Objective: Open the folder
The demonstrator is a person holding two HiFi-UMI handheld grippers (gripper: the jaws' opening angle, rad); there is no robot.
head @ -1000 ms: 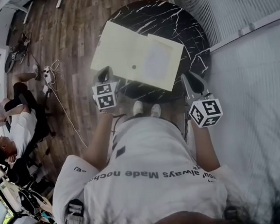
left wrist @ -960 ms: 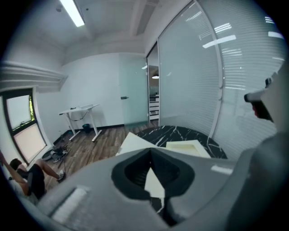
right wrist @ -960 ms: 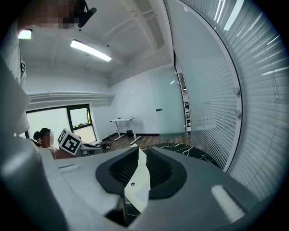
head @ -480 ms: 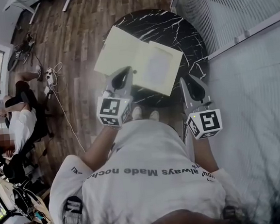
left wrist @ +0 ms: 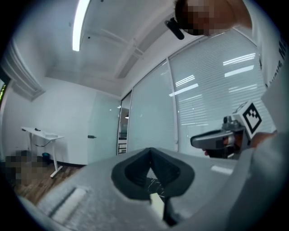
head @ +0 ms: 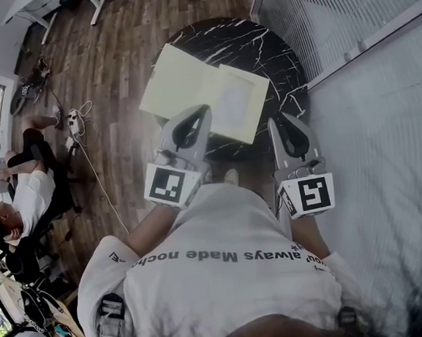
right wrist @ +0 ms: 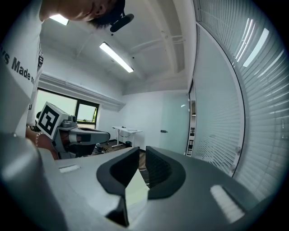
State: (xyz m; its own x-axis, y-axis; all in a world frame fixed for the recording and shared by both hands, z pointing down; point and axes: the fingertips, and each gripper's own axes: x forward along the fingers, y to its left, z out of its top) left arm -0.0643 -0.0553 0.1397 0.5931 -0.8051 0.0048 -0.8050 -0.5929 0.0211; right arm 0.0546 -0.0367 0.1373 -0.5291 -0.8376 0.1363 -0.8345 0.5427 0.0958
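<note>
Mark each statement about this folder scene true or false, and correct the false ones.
1. The folder lies open on a round black marble table. True.
2. The right gripper clamps the folder's edge. False: it is clear of the folder. Its jaws have just been closing and stand slightly apart with nothing between them.
3. The left gripper has its jaws together and holds nothing. True.
4. The floor is carpeted. False: it is wooden boards.

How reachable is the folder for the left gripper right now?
Probably yes. The left gripper, jaws together and empty, is held in the air at the near side of the yellow folder on the black table; nothing shows between them.
</note>
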